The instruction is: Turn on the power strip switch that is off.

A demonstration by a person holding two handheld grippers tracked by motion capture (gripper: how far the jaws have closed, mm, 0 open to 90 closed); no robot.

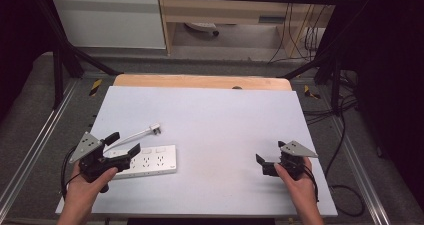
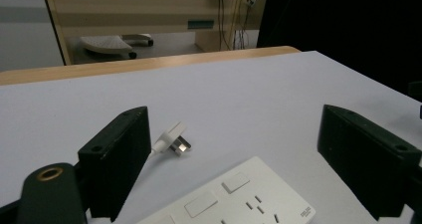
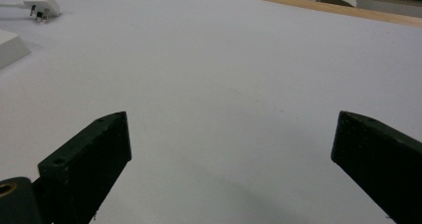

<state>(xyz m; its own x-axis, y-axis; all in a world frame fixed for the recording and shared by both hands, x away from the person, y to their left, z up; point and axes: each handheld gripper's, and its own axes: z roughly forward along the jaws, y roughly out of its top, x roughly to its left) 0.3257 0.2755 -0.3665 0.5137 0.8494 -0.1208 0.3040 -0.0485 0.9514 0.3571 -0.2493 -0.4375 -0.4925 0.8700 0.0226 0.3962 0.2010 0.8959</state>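
Pale grey table [image 1: 215,115], flat white power strip [image 1: 150,161] with rocker switches, white plug [image 1: 155,129] beside, both claws wide open, empty

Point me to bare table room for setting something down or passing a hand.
Free: the whole middle of the table, between the power strip and the right claw, and the far strip up to the wooden edge. Crowded: the near-left corner, where the left claw hangs over the power strip, with the plug lying just beyond.
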